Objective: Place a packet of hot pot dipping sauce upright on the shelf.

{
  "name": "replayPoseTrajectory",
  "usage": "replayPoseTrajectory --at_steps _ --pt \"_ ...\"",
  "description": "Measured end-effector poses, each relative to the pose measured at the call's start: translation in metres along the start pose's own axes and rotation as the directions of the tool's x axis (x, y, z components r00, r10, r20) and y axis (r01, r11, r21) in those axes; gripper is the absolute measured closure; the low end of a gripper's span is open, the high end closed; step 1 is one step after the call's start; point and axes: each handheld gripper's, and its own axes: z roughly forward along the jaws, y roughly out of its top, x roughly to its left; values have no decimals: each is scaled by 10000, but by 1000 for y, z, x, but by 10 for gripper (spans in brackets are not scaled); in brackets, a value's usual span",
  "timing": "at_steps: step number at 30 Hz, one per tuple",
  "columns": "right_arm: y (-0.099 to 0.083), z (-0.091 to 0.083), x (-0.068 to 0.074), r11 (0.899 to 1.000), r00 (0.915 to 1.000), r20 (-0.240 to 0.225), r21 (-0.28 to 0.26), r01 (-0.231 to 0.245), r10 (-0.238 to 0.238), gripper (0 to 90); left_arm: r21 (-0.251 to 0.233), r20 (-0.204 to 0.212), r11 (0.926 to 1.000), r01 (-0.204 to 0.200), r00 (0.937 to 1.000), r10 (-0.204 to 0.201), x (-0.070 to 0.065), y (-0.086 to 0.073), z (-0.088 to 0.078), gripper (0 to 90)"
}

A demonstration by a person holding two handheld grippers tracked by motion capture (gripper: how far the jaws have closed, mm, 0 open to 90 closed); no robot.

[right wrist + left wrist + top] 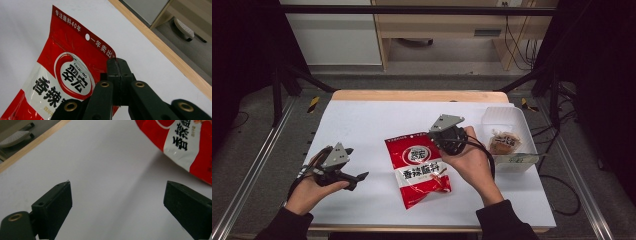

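Red packet (pixel 421 167) mid-frame on white table (pixel 362 125), top corner pinched in closed right gripper (pixel 443 141) and partly lifted; left gripper (pixel 357 178) lower left, jaws wide, empty; clear tub (pixel 504 117) at right probably next.

Dark sleeves — 2 black grippers (pixel 362 176) (pixel 117 65), grey plates, brass screws.

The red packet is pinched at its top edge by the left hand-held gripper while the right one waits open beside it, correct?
No, the sides are swapped. The right gripper view shows the right hand-held gripper shut on the red packet; the left hand-held gripper waits open.
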Motion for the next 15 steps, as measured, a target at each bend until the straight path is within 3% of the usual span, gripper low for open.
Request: replayPoseTrajectory --at_steps 6,9,15 --pt "9 -2 2 9998 9998 -95 -143 170 -171 900 -35 178 9997 -230 9996 231 4 23 8 97" --pt "12 -2 6 9996 9996 -149 -153 227 -229 900 -32 543 9997 -238 9982 239 4 32 9 189" --pt "22 -7 9 9986 9990 -209 -357 388 -396 900 241 851 9993 -301 9960 280 7 38 15 183"
